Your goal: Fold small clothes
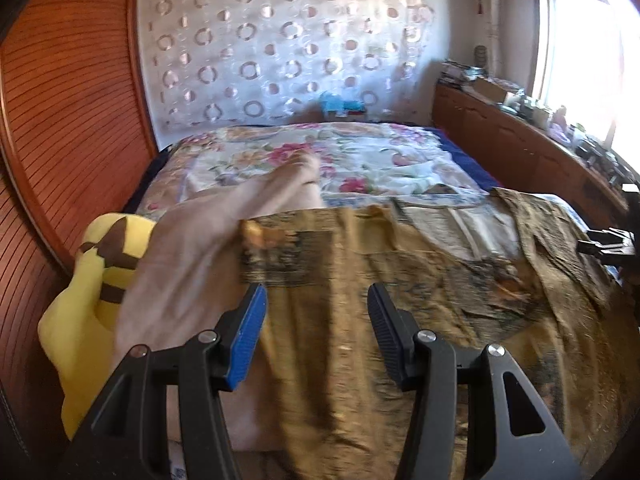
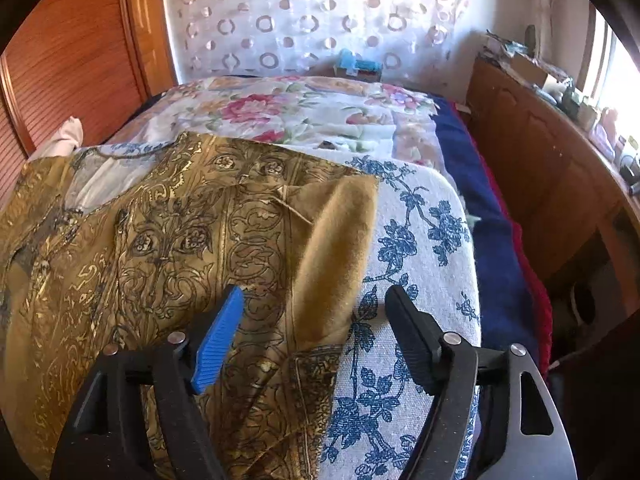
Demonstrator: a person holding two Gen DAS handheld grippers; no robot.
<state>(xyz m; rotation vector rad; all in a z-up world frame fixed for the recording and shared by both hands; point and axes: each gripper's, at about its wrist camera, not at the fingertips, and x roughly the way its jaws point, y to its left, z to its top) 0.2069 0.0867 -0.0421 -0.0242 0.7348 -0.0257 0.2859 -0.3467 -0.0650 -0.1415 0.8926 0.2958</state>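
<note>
In the left wrist view the left claw sits at the bottom centre, spread wide with nothing between its jaws, over the gold patterned garment that fills the lower middle of the frame. Left of it lies a pale pink cloth, and at the far left a yellow plush toy with brown stripes. The right wrist view shows the right claw at bottom centre, likewise spread and empty, above the garment's right edge, where a plain mustard flap is turned over. Under it is a white cover with blue flowers. Higher in the frame comes the floral bedspread, then a circle-patterned curtain. No writing or labels are legible.
</note>
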